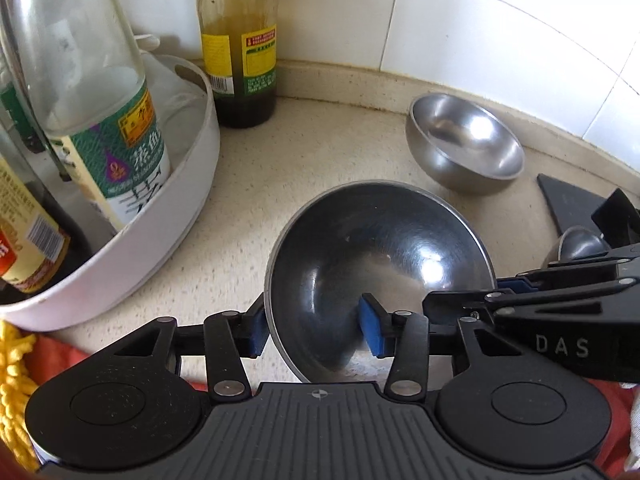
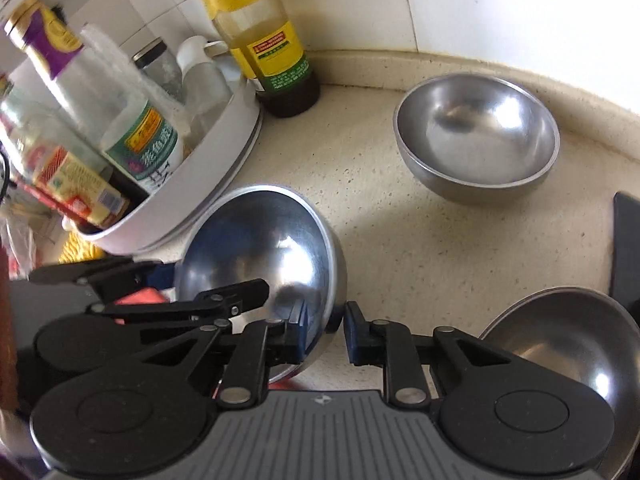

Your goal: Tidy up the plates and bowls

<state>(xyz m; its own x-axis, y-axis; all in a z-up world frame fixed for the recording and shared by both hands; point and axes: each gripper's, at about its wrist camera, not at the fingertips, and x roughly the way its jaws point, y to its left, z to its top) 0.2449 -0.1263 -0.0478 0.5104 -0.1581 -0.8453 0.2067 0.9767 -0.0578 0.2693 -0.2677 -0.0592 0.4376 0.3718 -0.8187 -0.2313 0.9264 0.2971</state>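
A steel bowl (image 1: 380, 248) (image 2: 260, 240) is tilted, its opening turned toward both cameras. My left gripper (image 1: 314, 330) straddles its near-left wall, one blue pad against the outside and one against the inside, shut on it. My right gripper (image 2: 326, 332) is shut on the opposite rim, and it shows in the left wrist view as the right gripper (image 1: 500, 284). A second steel bowl (image 1: 468, 140) (image 2: 476, 132) stands upright near the back wall. A third steel bowl (image 2: 568, 344) (image 1: 580, 244) sits at the near right, partly hidden by gripper parts.
A white round caddy (image 1: 160, 248) (image 2: 208, 184) full of bottles stands close on the left. A dark sauce bottle (image 1: 240, 60) (image 2: 276, 56) stands in the tiled corner. A black mat (image 1: 568, 200) (image 2: 626, 248) lies at the right. Beige counter (image 2: 400, 232) separates the bowls.
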